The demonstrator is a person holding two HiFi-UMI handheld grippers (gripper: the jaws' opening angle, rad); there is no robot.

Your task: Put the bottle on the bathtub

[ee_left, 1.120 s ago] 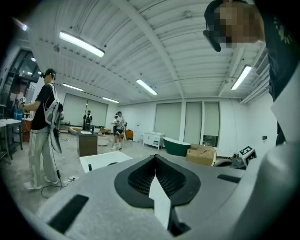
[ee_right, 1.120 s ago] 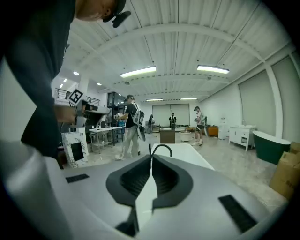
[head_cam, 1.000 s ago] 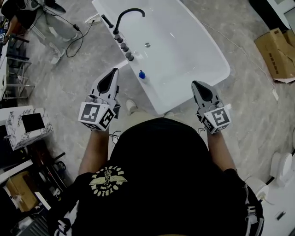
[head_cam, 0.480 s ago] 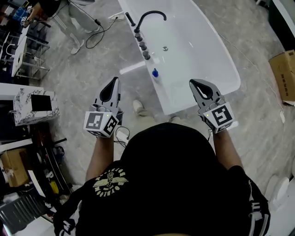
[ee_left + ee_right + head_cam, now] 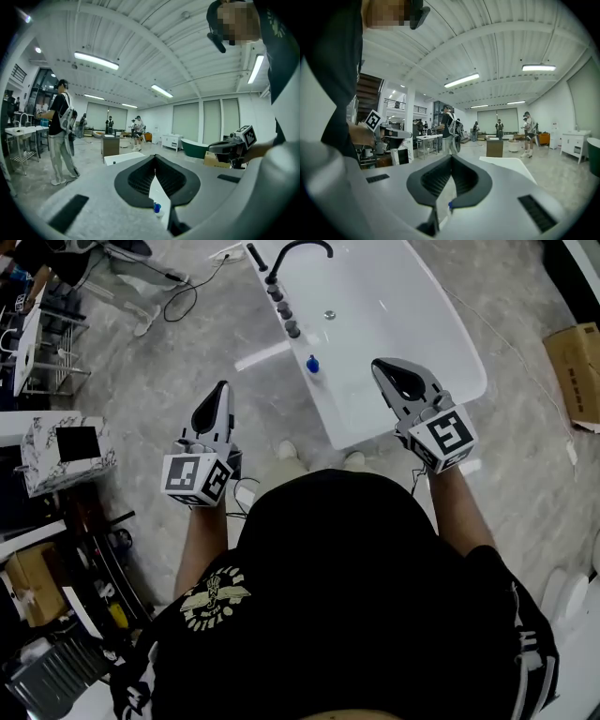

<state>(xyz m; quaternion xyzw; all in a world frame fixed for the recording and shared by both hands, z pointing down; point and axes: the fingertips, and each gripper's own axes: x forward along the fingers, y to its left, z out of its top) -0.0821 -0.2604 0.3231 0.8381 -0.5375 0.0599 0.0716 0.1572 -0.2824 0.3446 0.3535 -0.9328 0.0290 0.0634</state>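
Observation:
A small bottle with a blue cap [image 5: 312,364] stands on the left rim of the white bathtub [image 5: 427,343], below the row of tap knobs. My left gripper [image 5: 222,388] hovers over the floor left of the tub, shut and holding nothing. Over the tub's near end my right gripper [image 5: 379,366] is also shut and holds nothing. In the left gripper view the bottle [image 5: 157,207] shows far below, through the hollow behind the closed tips of the left gripper [image 5: 155,158]. The right gripper view shows the blue cap [image 5: 449,205] the same way.
A black faucet [image 5: 292,251] and dark knobs [image 5: 281,311] sit on the tub's left rim. A marbled box [image 5: 66,452] stands at the left, a cardboard box [image 5: 574,369] at the right, cables [image 5: 178,298] on the floor. Several people [image 5: 60,131] stand in the hall.
The head view has shifted. My right gripper has risen farther over the tub's near end. The left gripper stays about level. The bottle stands unmoved on the rim.

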